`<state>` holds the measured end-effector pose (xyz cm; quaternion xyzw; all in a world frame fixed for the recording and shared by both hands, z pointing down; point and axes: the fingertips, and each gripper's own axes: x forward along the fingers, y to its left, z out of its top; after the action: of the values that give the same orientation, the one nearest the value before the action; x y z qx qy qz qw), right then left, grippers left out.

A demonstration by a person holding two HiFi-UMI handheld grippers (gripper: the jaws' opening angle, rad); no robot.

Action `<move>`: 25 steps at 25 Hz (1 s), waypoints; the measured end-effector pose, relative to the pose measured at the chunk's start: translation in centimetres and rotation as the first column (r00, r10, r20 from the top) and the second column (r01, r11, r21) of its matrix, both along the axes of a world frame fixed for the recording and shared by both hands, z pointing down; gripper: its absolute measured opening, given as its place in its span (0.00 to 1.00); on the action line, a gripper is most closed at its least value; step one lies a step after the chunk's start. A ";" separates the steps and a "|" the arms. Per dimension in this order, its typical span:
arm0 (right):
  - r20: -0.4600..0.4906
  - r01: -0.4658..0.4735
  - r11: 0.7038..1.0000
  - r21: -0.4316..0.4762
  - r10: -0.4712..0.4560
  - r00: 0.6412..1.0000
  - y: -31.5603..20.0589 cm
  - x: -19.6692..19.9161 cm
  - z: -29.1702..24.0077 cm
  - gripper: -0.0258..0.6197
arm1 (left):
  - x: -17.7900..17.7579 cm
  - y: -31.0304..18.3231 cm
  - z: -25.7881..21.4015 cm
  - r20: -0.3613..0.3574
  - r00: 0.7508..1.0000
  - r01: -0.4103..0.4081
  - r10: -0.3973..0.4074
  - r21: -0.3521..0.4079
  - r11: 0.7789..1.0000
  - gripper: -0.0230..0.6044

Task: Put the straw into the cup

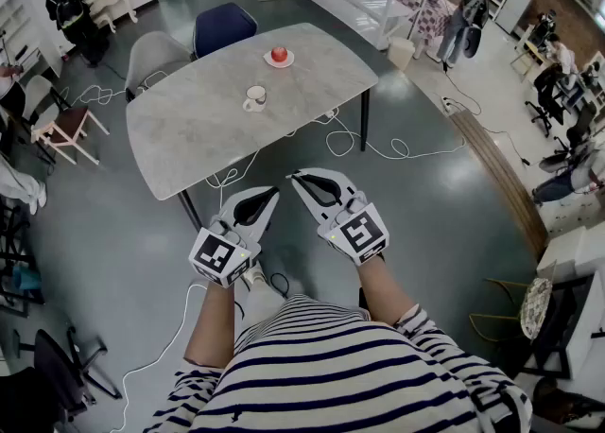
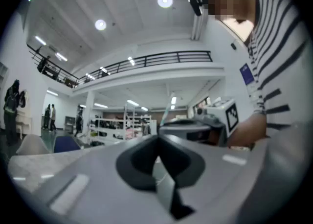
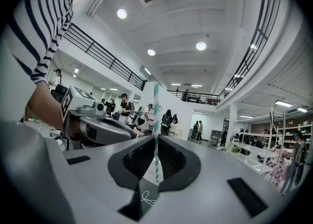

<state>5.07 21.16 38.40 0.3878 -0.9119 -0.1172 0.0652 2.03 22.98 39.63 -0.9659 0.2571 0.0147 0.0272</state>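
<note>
With my right tongs (image 3: 155, 139) pinched tight on the teal-striped paper straw (image 3: 156, 105) and left tongs (image 2: 157, 145) closed empty, I should carry it upright to the white cup (image 1: 255, 98), well ahead on the grey bench (image 1: 189, 133).
</note>
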 end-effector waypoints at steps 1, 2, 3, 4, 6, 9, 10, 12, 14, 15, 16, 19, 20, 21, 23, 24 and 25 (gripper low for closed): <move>0.001 0.000 1.000 0.001 0.000 1.000 0.0 0.0 -0.1 0.08 | 0.0 0.0 0.0 -0.001 1.000 -0.001 0.001 -0.001 1.000 0.05; 0.001 0.000 1.000 0.001 0.000 1.000 0.1 0.0 -0.1 0.08 | 0.1 0.1 -0.1 -0.002 1.000 -0.003 0.003 -0.002 1.000 0.05; 0.001 0.000 1.000 0.002 0.000 1.000 0.1 0.0 -0.2 0.08 | 0.2 0.1 -0.1 -0.002 1.000 -0.004 0.004 -0.002 1.000 0.05; -0.001 0.000 1.000 0.004 0.000 1.000 0.1 0.1 -0.2 0.08 | 0.3 0.1 -0.1 -0.002 1.000 -0.005 0.005 -0.001 1.000 0.05; -0.004 0.000 1.000 0.005 0.000 1.000 0.1 0.3 -0.3 0.08 | 0.5 0.2 -0.2 -0.001 1.000 -0.007 0.007 0.001 1.000 0.05; -0.005 -0.001 1.000 0.002 0.001 1.000 0.3 0.4 -0.2 0.08 | 0.7 0.3 -0.1 0.004 1.000 -0.012 0.012 0.000 1.000 0.05; -0.005 -0.001 1.000 0.001 0.001 1.000 0.3 0.4 -0.2 0.08 | 0.8 0.3 -0.1 0.005 1.000 -0.013 0.013 -0.002 1.000 0.05; -0.004 0.000 1.000 0.002 0.000 1.000 0.3 0.5 -0.3 0.08 | 0.9 0.2 -0.1 0.005 1.000 -0.012 0.012 -0.007 1.000 0.05; 0.005 0.006 1.000 0.013 -0.006 1.000 0.3 0.8 -0.6 0.08 | 1.1 0.1 0.0 0.007 1.000 -0.010 0.011 -0.010 1.000 0.05; 0.010 0.010 1.000 0.026 -0.010 1.000 0.4 0.9 -0.8 0.08 | 1.2 0.0 0.0 0.009 1.000 -0.010 0.010 -0.012 1.000 0.05; 0.010 0.012 0.999 0.042 -0.012 1.000 0.6 1.0 -1.1 0.08 | 1.3 0.0 0.1 0.011 1.000 -0.010 0.010 -0.013 1.000 0.05; -0.005 0.004 0.997 0.078 -0.004 1.000 1.2 1.0 -1.7 0.08 | 1.5 0.2 0.0 0.009 1.000 -0.008 0.008 -0.012 1.000 0.05; -0.009 0.002 0.997 0.083 -0.002 1.000 1.4 1.0 -1.8 0.08 | 1.5 0.2 -0.1 0.008 1.000 -0.008 0.008 -0.011 1.000 0.05; -0.015 0.002 0.996 0.086 0.000 1.000 1.6 0.8 -2.0 0.08 | 1.6 0.2 -0.2 0.008 1.000 -0.008 0.008 -0.010 1.000 0.05; -0.020 0.004 0.996 0.088 -0.002 1.000 1.8 0.6 -2.1 0.08 | 1.7 0.2 -0.1 0.013 1.000 -0.009 0.009 -0.008 1.000 0.05; -0.016 0.007 0.996 0.087 -0.005 1.000 1.9 0.5 -2.1 0.08 | 1.8 0.2 -0.1 0.016 1.000 -0.009 0.009 -0.007 1.000 0.05; -0.012 0.010 0.996 0.087 -0.009 1.000 1.9 0.5 -2.1 0.08 | 1.8 0.2 0.0 0.017 1.000 -0.008 0.008 -0.007 1.000 0.05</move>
<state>5.57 23.07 36.33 0.3854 -0.9074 -0.1592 0.0530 3.81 23.18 39.63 -0.9671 0.2529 0.0055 0.0261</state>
